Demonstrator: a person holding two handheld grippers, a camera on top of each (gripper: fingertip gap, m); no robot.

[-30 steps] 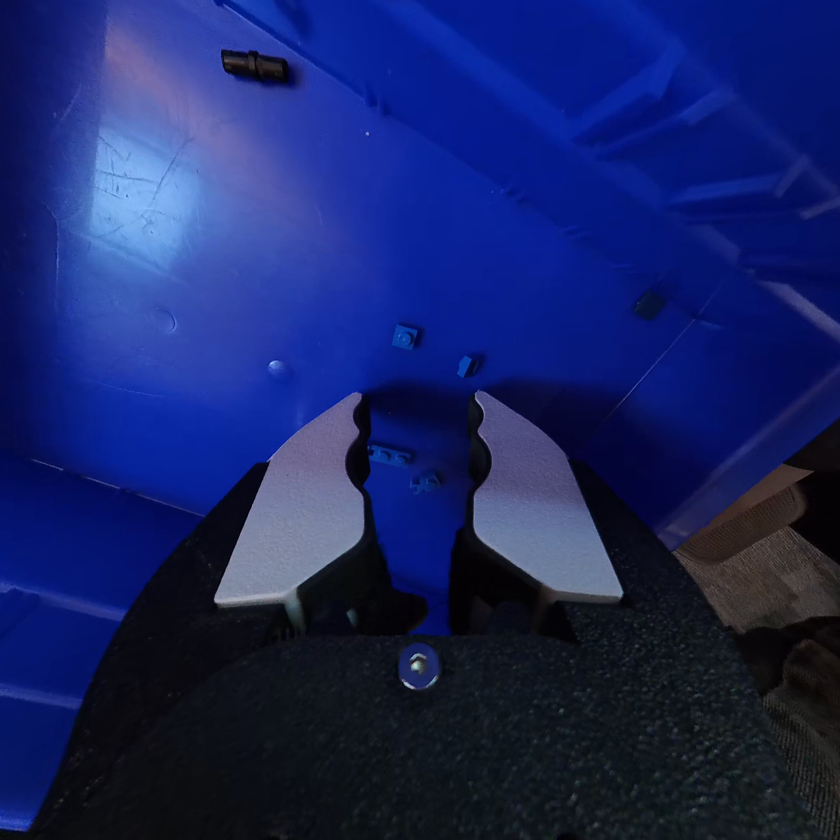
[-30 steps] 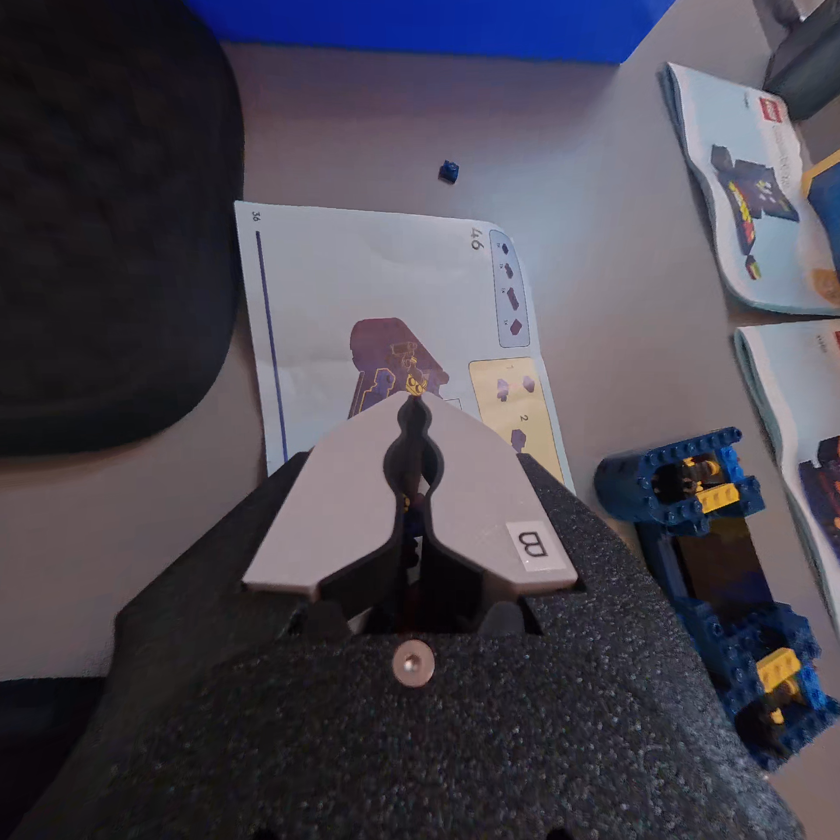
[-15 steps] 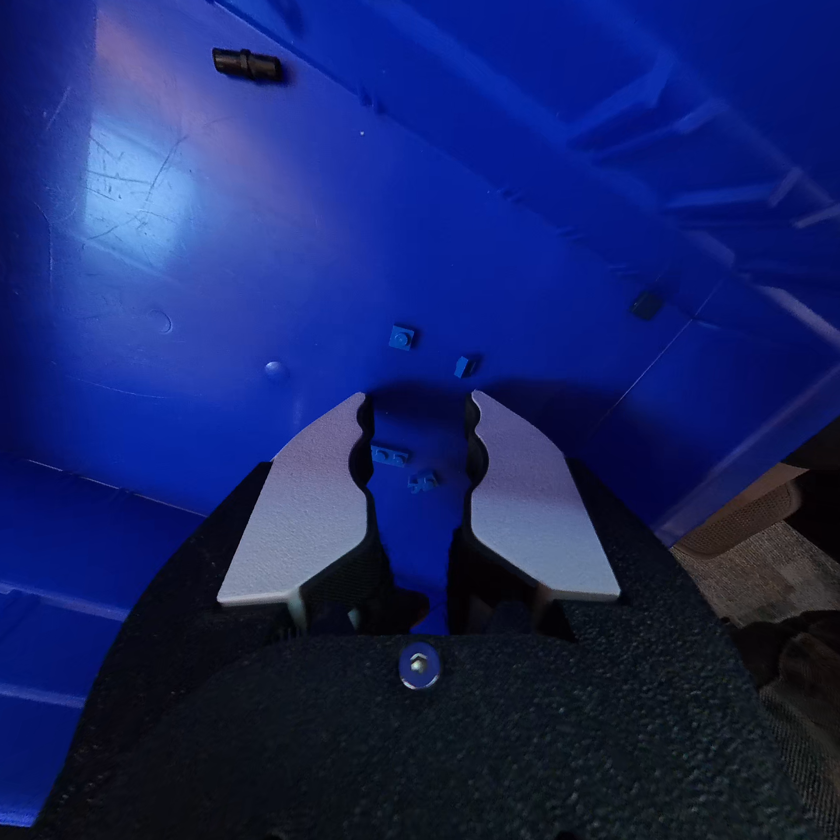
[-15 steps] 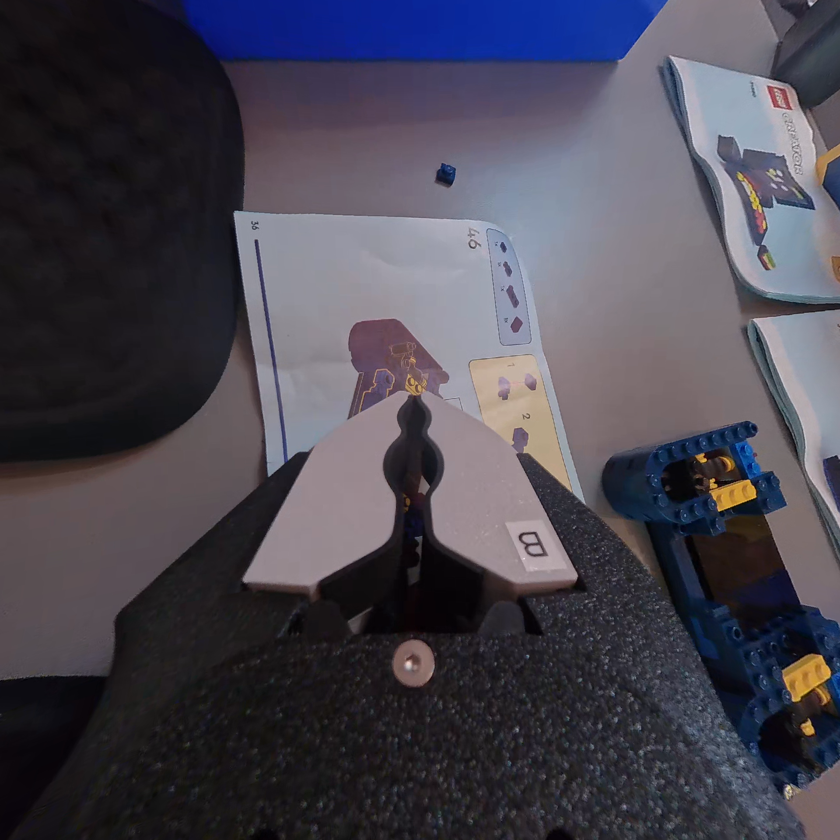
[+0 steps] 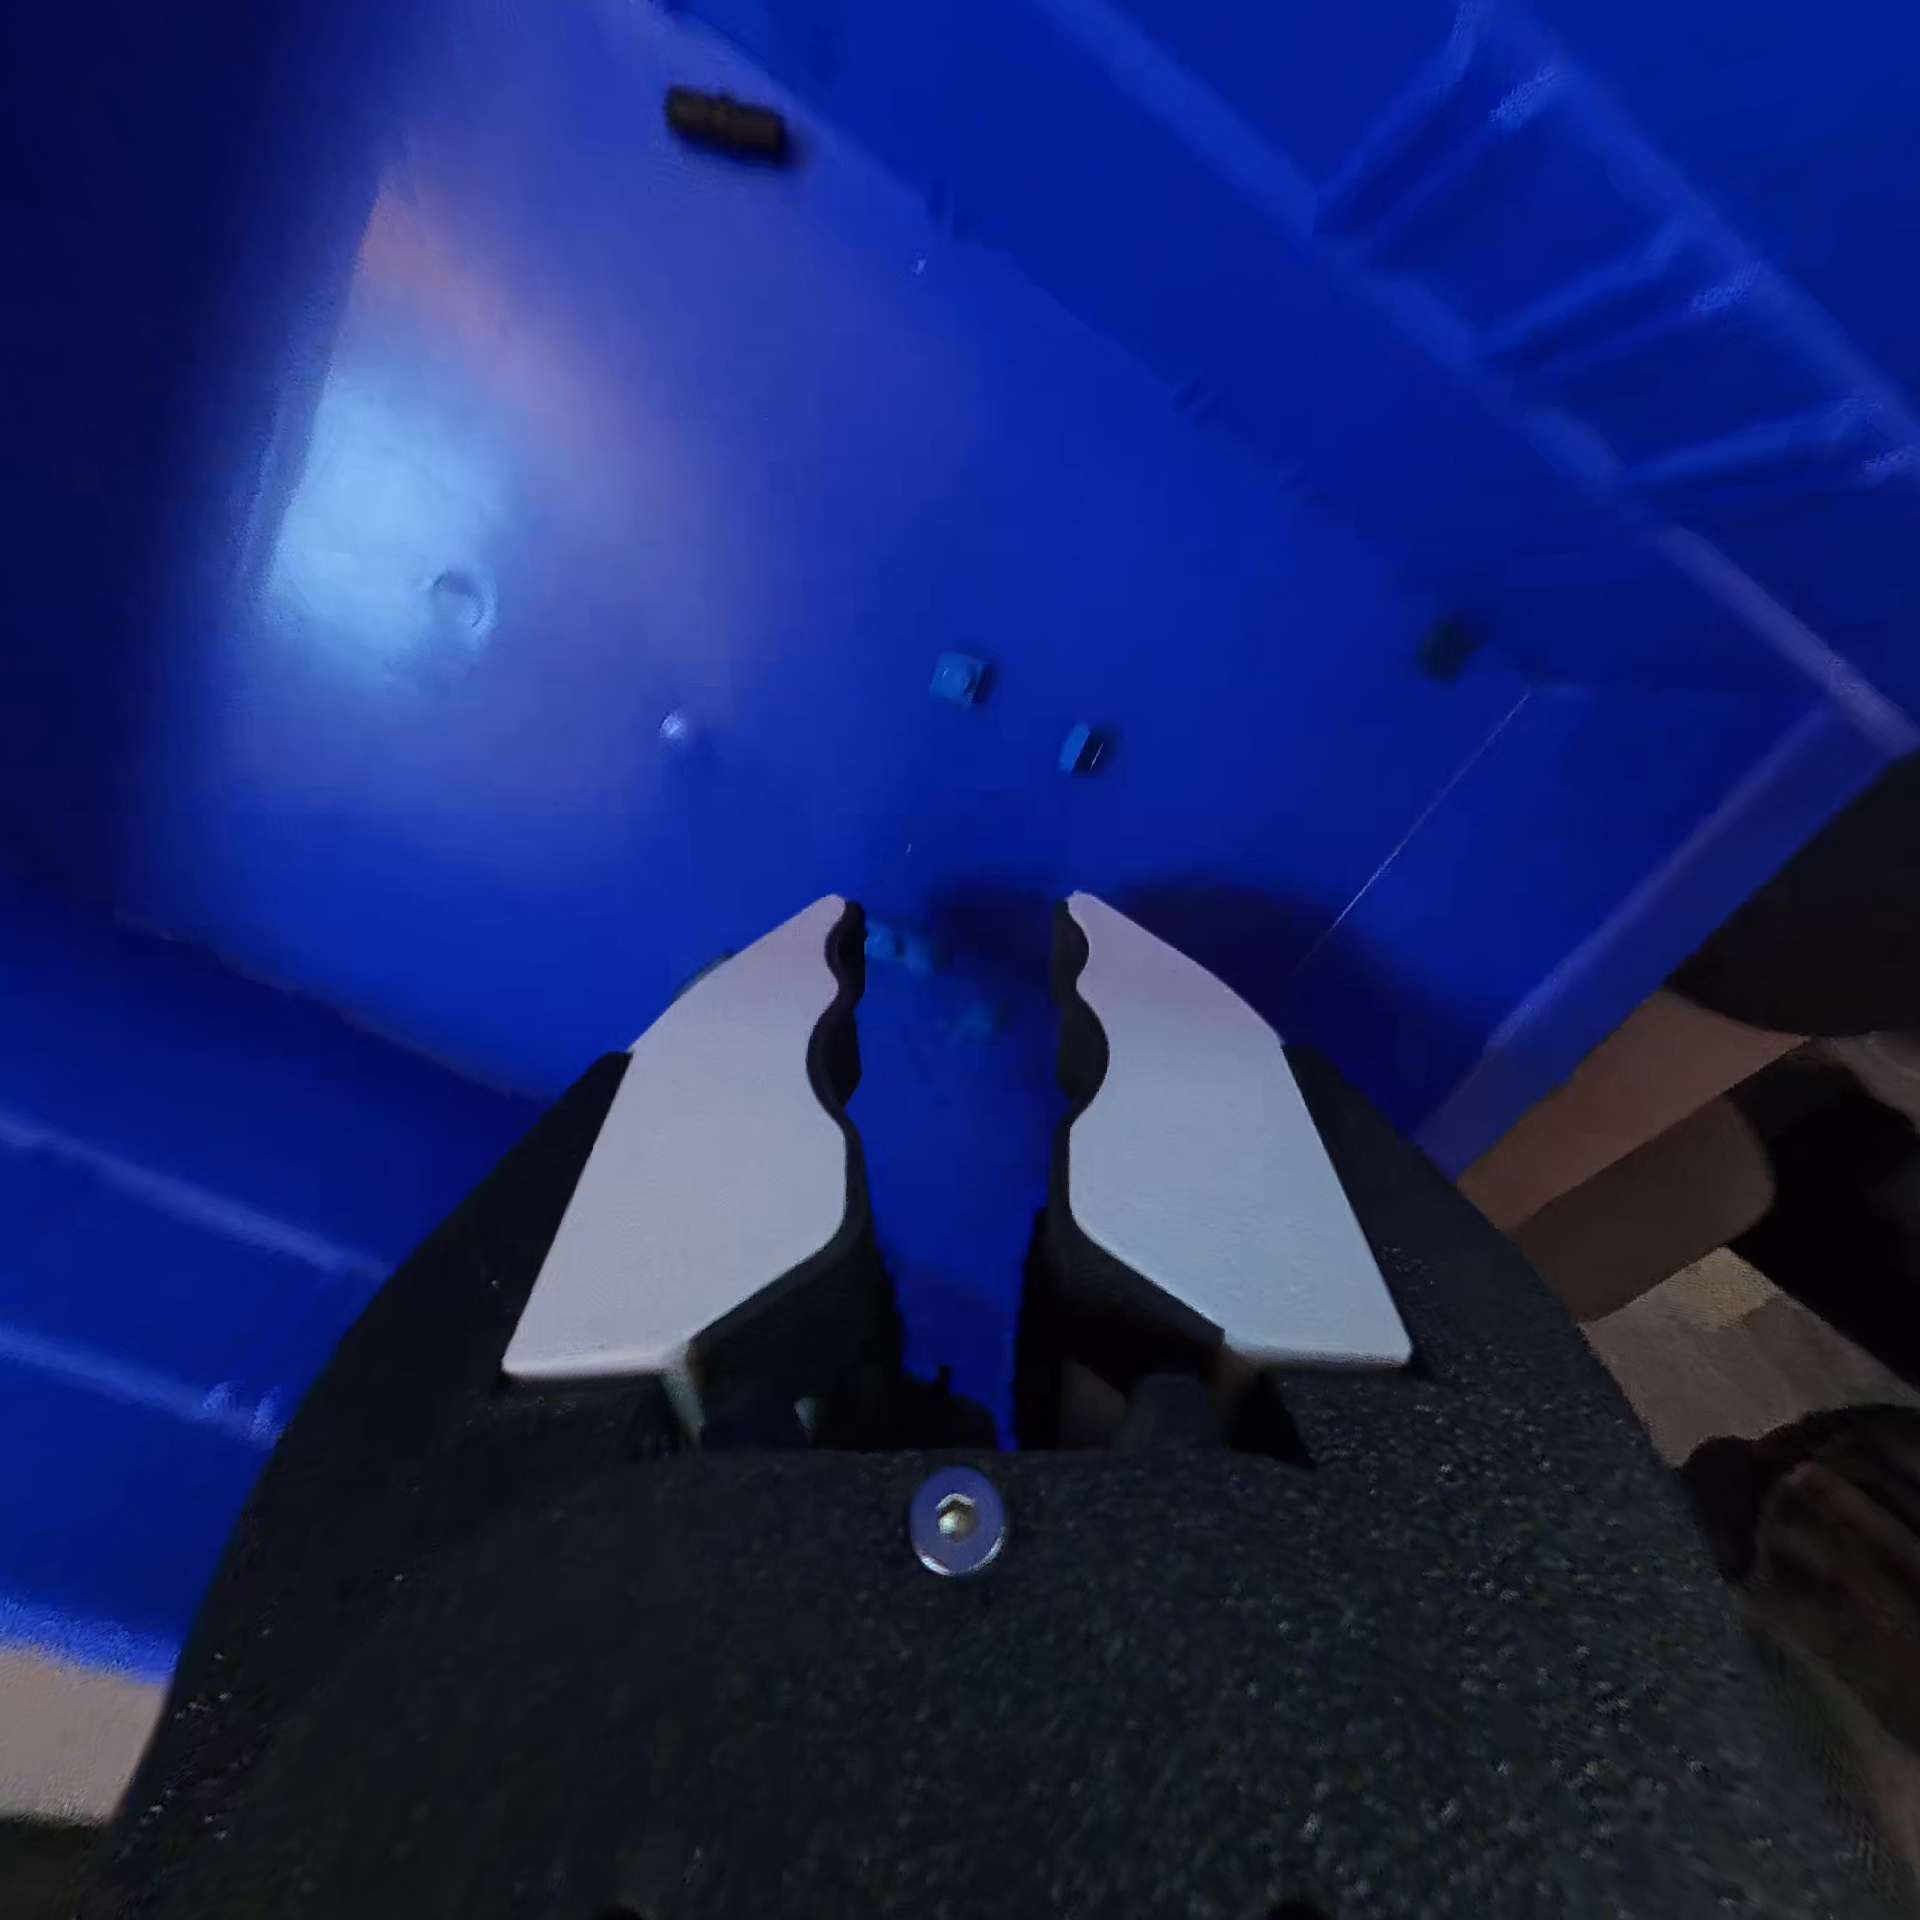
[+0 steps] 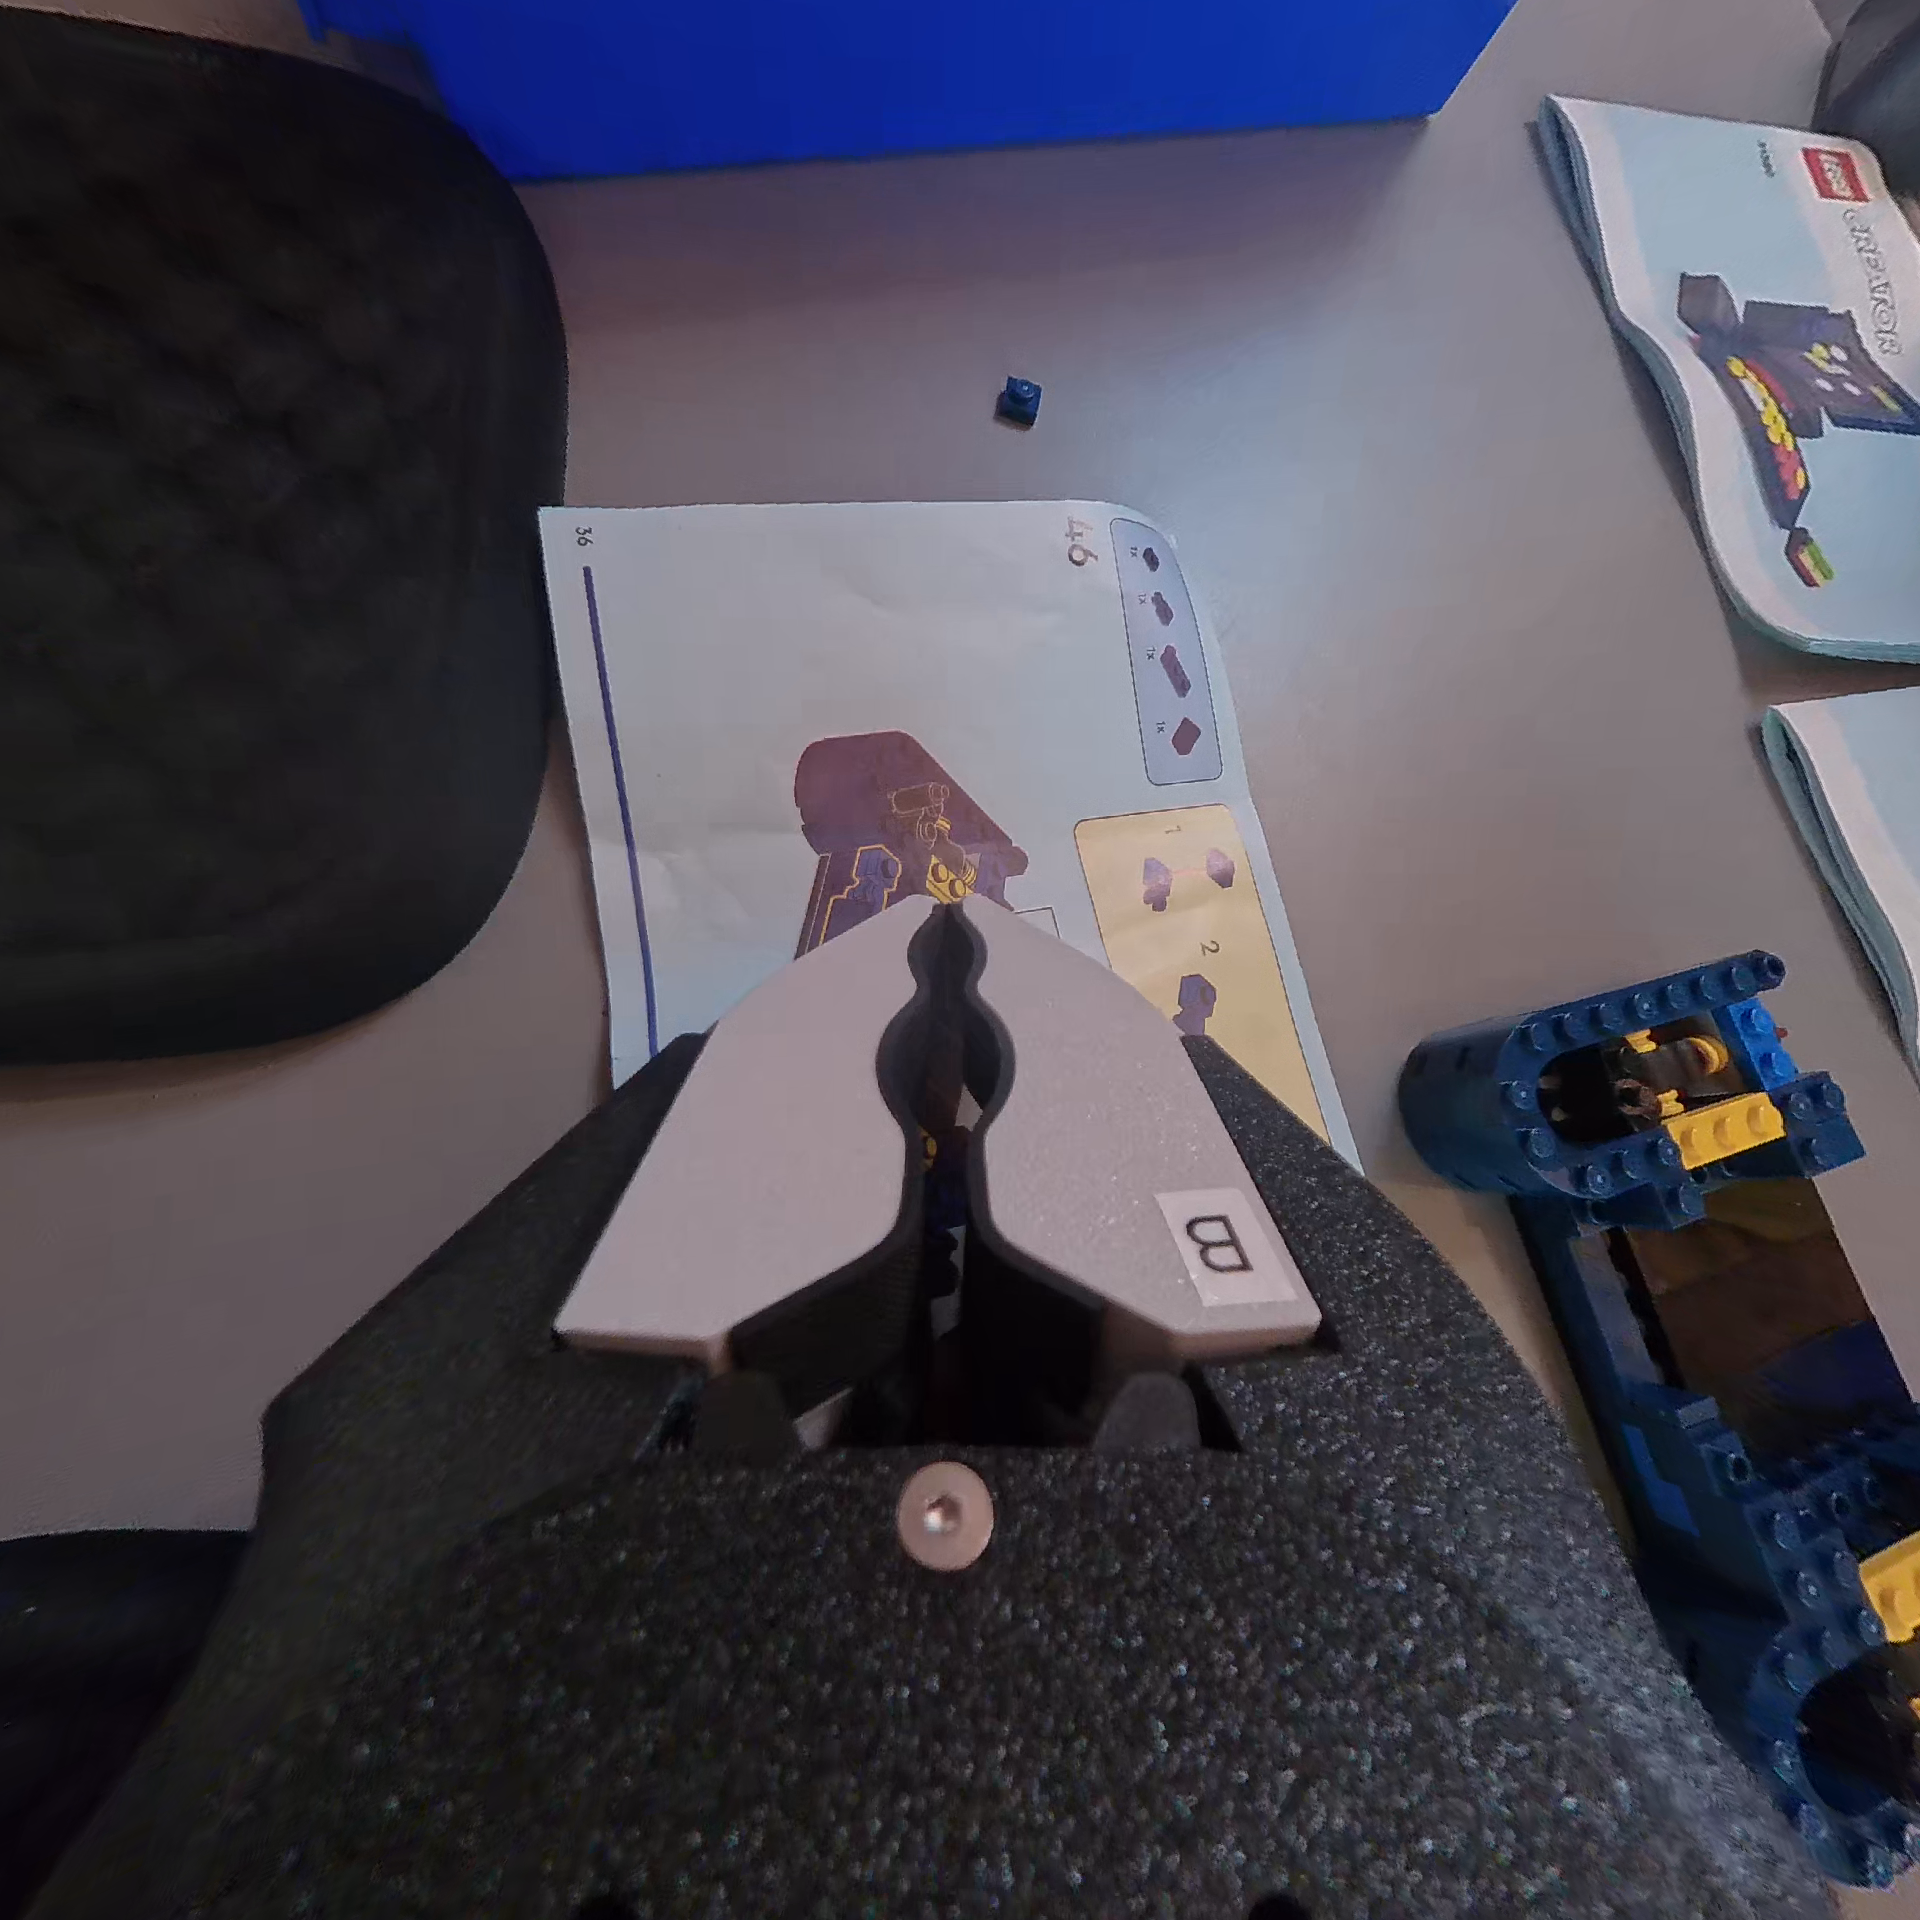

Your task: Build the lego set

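Nearest us, our left tool (image 5: 956, 914) reaches into a blue plastic bin (image 5: 727, 468) with its fingers apart. Two tiny blue pieces (image 5: 899, 951) lie on the bin floor between the fingertips, blurred; we cannot tell whether a pad touches either. We judge such pieces hard, glossy, very light and easy to flick away, best pinched across flat opposite sides right at the fingertips. Farther in lie a small square blue plate (image 5: 961, 677), a blue stud piece (image 5: 1083, 746) and, far left, a black peg (image 5: 724, 123). The bin floor is smooth, scuffed and shiny; its far wall is ribbed.

Our right tool (image 6: 948, 914) has its fingers together, with nothing visibly between them, over a thin creased instruction sheet (image 6: 831, 644) on the matte grey desk (image 6: 1403, 623). To the right sits a studded blue-and-yellow brick model (image 6: 1662, 1122), rigid but likely to break apart at its joints. Farther off lie a lone blue brick (image 6: 1021, 398) and soft paper booklets (image 6: 1745, 364).
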